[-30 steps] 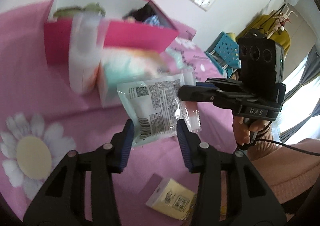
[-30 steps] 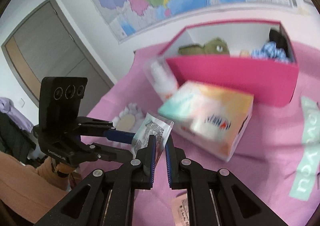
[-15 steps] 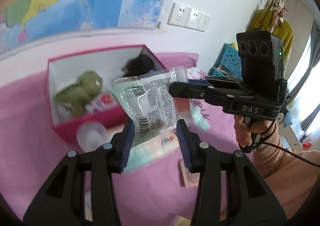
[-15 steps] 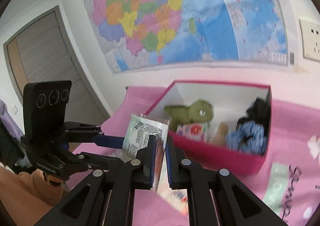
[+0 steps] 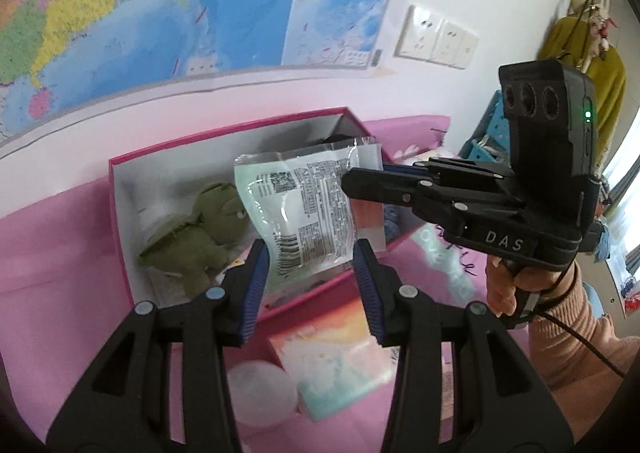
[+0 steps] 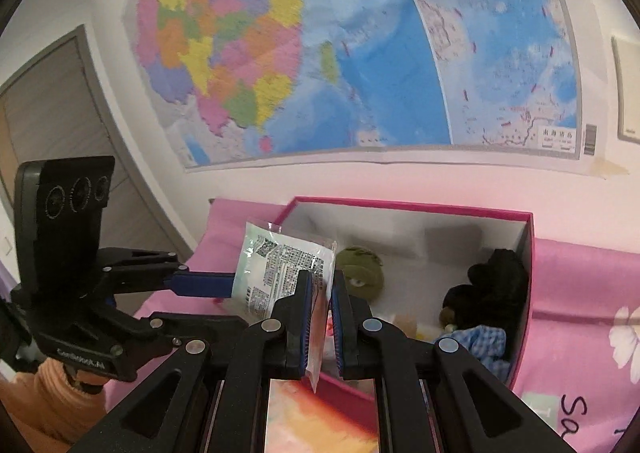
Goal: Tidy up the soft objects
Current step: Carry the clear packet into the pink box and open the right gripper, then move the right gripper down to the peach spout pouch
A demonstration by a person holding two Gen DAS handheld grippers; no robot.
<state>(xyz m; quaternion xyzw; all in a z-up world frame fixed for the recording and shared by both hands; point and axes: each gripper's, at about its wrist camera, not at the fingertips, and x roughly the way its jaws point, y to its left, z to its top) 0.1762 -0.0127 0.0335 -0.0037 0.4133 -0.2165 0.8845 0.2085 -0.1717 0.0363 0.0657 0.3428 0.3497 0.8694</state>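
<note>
My right gripper (image 6: 320,317) is shut on the edge of a clear plastic packet (image 6: 280,273) with printed labels and holds it in the air above the pink box (image 6: 528,293). The packet also shows in the left wrist view (image 5: 304,213), hanging over the box (image 5: 120,221), with the right gripper (image 5: 360,177) clamped on its right edge. My left gripper (image 5: 308,281) is open, its fingers on either side of the packet's lower part without touching it. A green plush toy (image 5: 192,237) lies in the box; dark and blue checked cloth (image 6: 488,305) sits at its right end.
A pastel tissue box (image 5: 332,365) and a white bottle cap (image 5: 260,393) lie on the pink flowered cloth (image 5: 52,245) in front of the box. A wall map (image 6: 360,53) hangs behind. A mint label strip (image 5: 444,257) lies to the right.
Both grippers have risen and moved toward the box. The packet, held by the right gripper, went from over the cloth to above the box's open top.
</note>
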